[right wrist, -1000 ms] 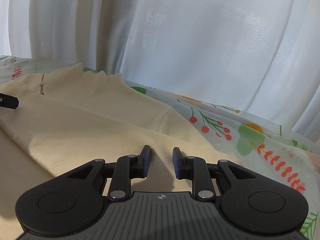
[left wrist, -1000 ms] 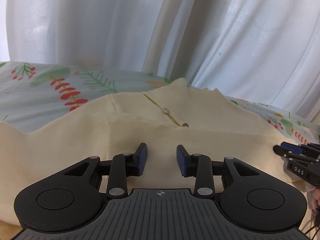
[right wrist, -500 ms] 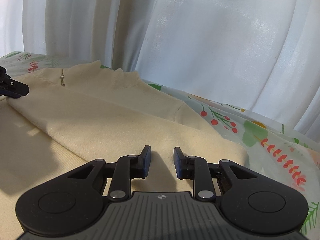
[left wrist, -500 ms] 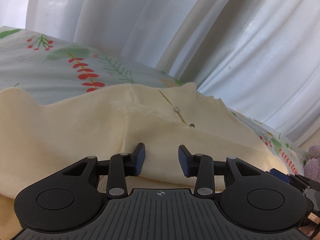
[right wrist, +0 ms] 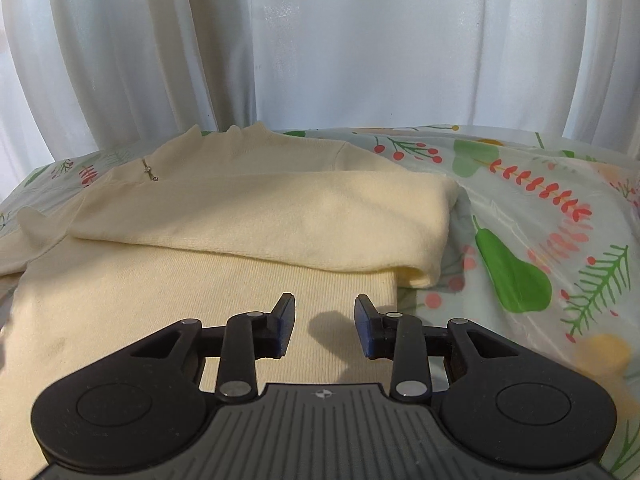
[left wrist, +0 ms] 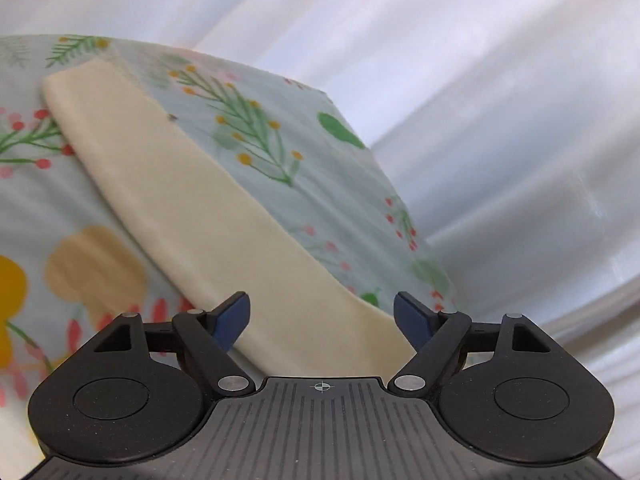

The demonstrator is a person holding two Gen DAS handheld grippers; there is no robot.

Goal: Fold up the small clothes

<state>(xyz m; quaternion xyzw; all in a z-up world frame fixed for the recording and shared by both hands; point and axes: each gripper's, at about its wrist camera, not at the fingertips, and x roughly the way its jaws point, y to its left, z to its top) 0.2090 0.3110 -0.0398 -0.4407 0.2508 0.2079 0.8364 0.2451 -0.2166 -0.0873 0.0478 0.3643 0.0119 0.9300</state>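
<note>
A cream knit sweater (right wrist: 240, 216) lies on the floral cloth, its right sleeve folded across the body and its small zip collar at the back left. My right gripper (right wrist: 325, 326) is open and empty, just above the sweater's ribbed hem. In the left wrist view a long cream sleeve (left wrist: 192, 216) runs from the far left down to my left gripper (left wrist: 322, 322), which is open wide and empty with the sleeve's near end between its fingers. That view is tilted and blurred.
A pale blue tablecloth (right wrist: 540, 200) with leaf and berry prints covers the surface and also shows in the left wrist view (left wrist: 320, 152). White curtains (right wrist: 320, 40) hang close behind the table's far edge.
My left gripper has opened wide and swung left from the collar to the outstretched sleeve. My right gripper has opened a little and pulled back to the hem.
</note>
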